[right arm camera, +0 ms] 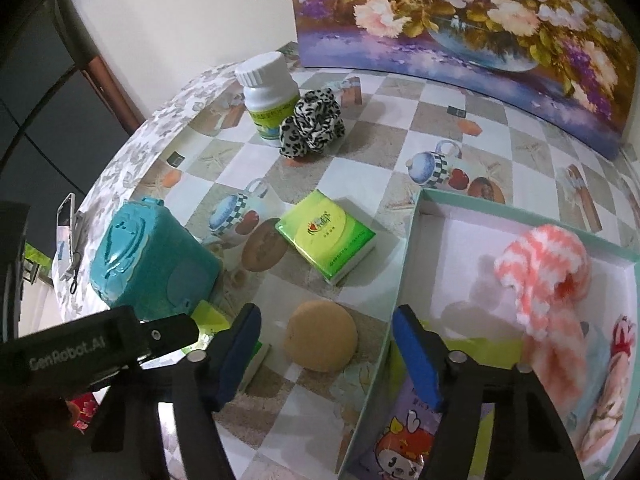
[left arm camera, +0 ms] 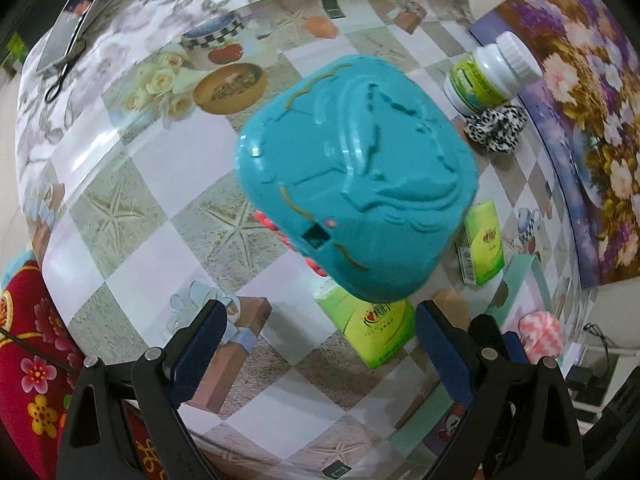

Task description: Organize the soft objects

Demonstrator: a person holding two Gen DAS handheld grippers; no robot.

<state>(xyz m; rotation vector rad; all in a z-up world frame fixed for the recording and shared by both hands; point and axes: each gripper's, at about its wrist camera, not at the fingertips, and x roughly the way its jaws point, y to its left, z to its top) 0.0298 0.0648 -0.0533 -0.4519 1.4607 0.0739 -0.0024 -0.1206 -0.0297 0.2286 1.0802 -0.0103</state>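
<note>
My left gripper (left arm camera: pixel 320 328) is open and empty, just above a green tissue pack (left arm camera: pixel 370 326) that lies partly under a teal plastic box (left arm camera: pixel 356 168). A second green tissue pack (right arm camera: pixel 330 236) lies mid-table, also in the left wrist view (left arm camera: pixel 482 248). My right gripper (right arm camera: pixel 324 352) is open and empty, over a round tan sponge (right arm camera: pixel 320 334). The open white box (right arm camera: pixel 440 216) holds a pink-and-white knitted piece (right arm camera: pixel 544 276). A leopard-print scrunchie (right arm camera: pixel 314 122) lies against a white pill bottle (right arm camera: pixel 268 96).
The teal box (right arm camera: pixel 148 256) stands at the table's left. My left gripper's body (right arm camera: pixel 96 344) reaches in at lower left. A flower painting (right arm camera: pixel 480 32) leans at the back. A phone (left arm camera: pixel 76 20) lies near the far table edge. A red floral cushion (left arm camera: pixel 28 368) is beside the table.
</note>
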